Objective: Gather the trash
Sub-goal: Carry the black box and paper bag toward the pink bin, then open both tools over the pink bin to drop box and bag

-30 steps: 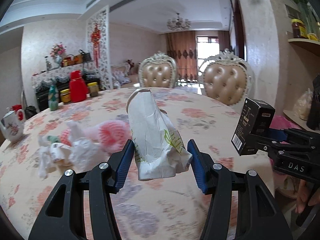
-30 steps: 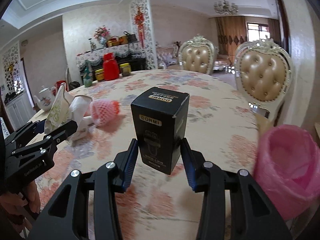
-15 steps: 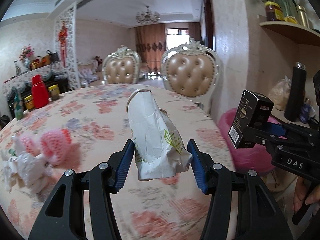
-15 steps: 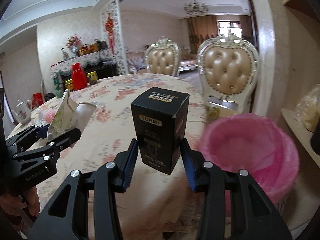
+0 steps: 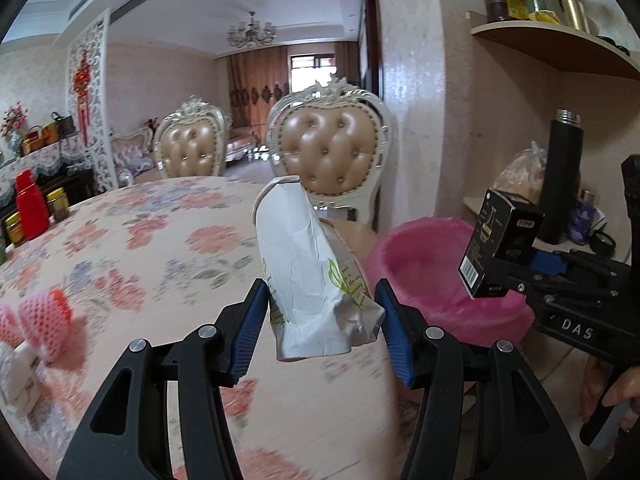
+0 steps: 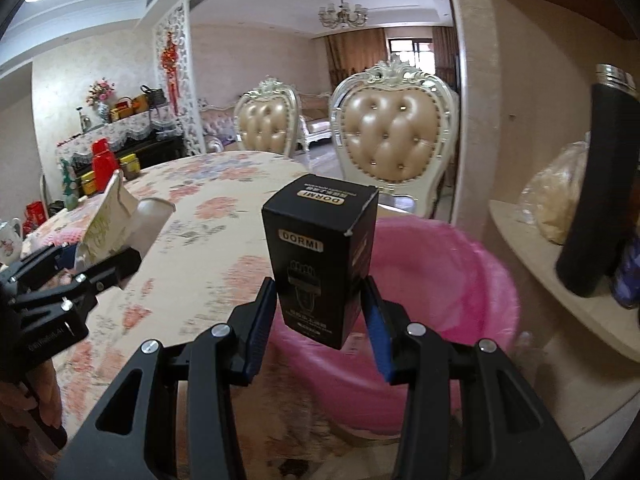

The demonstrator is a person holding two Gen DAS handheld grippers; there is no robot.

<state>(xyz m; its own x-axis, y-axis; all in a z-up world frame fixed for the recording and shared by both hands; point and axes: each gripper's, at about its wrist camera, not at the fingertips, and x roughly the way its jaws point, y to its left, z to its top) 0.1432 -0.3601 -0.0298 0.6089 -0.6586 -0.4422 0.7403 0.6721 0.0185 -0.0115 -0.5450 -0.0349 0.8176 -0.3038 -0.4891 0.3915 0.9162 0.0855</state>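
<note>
While both my hands carry trash toward the bin, this is how things stand:

Left gripper (image 5: 322,312): its blue pads are closed on the low part of a crumpled white paper bag (image 5: 308,272) with green print; the bag stands up between them, above the right edge of the table (image 5: 160,240).

Right gripper (image 6: 320,320): closed on the lower half of a black DORMI carton (image 6: 322,256), held upright over the near rim of the pink-lined trash bin (image 6: 452,280).

Trash bin: on the floor just beside the right edge of the table, mouth open, in front of a cream padded chair (image 6: 394,132).

Paper bag, handling: I judge it light and soft; it crushes easily, so a low grip across the folded bottom is best.

Carton, handling: I judge it light and rather stiff, with smooth faces; two opposite flat sides give a good hold, but hard pressure would dent it.

Left on table: pink foam fruit nets (image 5: 40,320) and white crumpled paper (image 5: 16,376) near the left edge.
</note>
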